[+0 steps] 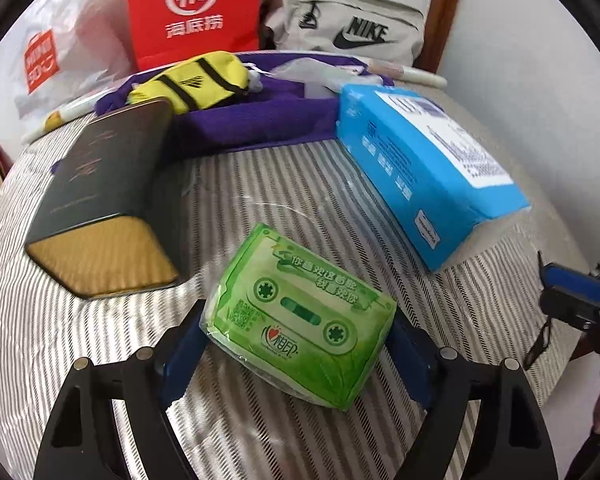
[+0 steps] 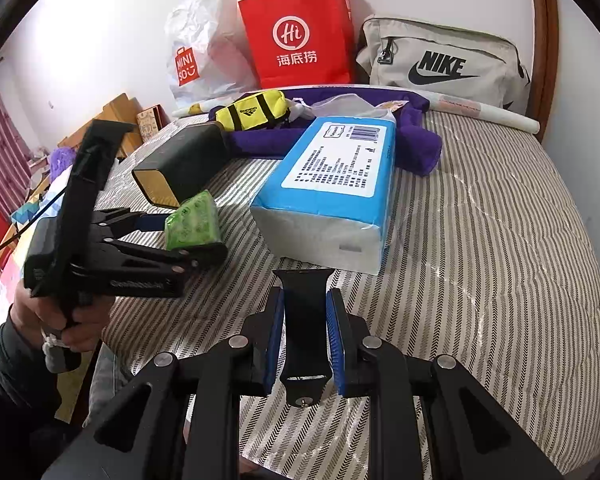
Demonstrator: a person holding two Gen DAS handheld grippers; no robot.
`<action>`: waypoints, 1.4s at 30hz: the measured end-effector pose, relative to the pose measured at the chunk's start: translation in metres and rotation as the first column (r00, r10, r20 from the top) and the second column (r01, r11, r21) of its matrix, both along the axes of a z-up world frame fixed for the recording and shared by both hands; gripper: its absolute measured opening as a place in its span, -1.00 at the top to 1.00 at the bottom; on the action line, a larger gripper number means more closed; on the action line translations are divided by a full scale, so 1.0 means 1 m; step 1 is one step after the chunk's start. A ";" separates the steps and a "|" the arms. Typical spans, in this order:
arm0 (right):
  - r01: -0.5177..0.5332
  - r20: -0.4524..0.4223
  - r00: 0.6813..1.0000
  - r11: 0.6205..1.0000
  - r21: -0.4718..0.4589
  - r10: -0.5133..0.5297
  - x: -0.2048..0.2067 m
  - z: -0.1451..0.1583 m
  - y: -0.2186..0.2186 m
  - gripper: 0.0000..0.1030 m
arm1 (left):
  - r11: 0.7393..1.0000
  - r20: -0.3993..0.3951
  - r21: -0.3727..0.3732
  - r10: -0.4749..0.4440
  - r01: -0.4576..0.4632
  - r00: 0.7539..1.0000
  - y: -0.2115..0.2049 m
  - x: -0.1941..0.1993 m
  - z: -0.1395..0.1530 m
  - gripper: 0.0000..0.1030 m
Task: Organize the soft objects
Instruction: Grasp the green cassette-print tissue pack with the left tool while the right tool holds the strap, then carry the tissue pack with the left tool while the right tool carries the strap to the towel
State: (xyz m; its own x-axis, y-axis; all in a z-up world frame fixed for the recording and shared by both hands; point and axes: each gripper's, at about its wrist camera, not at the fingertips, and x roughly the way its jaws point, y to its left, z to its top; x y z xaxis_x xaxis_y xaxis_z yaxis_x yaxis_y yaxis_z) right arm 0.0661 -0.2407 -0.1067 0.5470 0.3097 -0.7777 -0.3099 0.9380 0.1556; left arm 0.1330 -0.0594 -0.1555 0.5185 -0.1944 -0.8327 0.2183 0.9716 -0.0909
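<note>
The left gripper clamped the green tissue pack against the striped bed. The right gripper was closed on a black strap. Beyond lay a blue tissue pack, a dark box and a purple towel.

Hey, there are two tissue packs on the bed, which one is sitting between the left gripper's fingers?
The small green tissue pack with the cassette print sits inside the left gripper. The big blue tissue pack lies apart, farther back on the striped bed.
</note>
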 end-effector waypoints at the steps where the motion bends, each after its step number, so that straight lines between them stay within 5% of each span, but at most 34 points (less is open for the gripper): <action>1: 0.002 -0.001 1.000 1.000 -0.002 -0.002 0.001 0.000 0.001 0.59 | 1.000 0.003 -0.004 0.006 -0.006 1.000 0.002 -0.001 0.001 -0.60; 22: 0.037 0.032 0.999 0.999 0.019 -0.037 0.016 0.039 0.016 0.59 | 0.980 0.082 -0.148 0.144 -0.130 0.986 0.089 -0.028 0.065 -0.60; 42: 0.059 0.087 0.994 0.997 0.046 -0.062 0.075 0.085 0.026 0.59 | 0.982 0.171 -0.141 0.153 -0.129 0.973 0.125 0.010 0.119 -0.60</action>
